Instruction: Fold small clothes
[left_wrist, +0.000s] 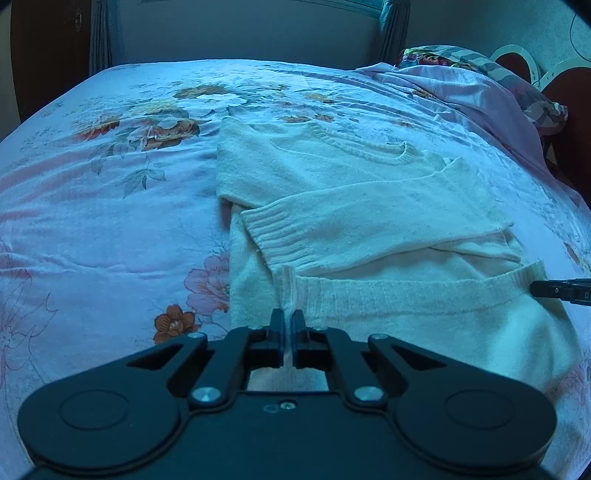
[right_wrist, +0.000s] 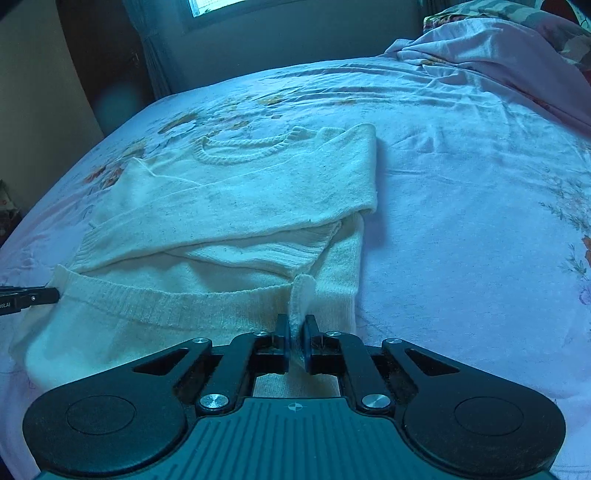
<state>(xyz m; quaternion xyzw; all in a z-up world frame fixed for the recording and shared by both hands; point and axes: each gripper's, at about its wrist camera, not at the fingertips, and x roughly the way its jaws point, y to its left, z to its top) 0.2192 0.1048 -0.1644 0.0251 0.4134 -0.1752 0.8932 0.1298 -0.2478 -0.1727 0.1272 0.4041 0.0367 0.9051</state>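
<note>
- The cream-white knitted sweater (left_wrist: 369, 206) lay flat on the bed with the pink floral sheet (left_wrist: 110, 221), both sleeves already crossed over the chest and the ribbed hem (left_wrist: 406, 291) nearest me.
- My left gripper (left_wrist: 287, 319) was clamped tight on a pinch of that hem at its left corner, with a little ridge of knit standing up between the jaws.
- The right gripper (right_wrist: 295, 325) was closed on the hem too, at the opposite corner, with a tuft of wool squeezed between its pads.
- Handling-wise, I judged it soft, light and floppy, a bit stretchy, and not slippery or fragile at all.
- I reckoned the two hem corners were the right spots: the ribbing is thicker, so it wouldn't slide out.
- Risk as I saw it: the loose sleeves could shift if the hem got lifted unevenly.
- A crumpled lilac cloth (right_wrist: 480, 48) sat near the pillows, well clear.
</note>
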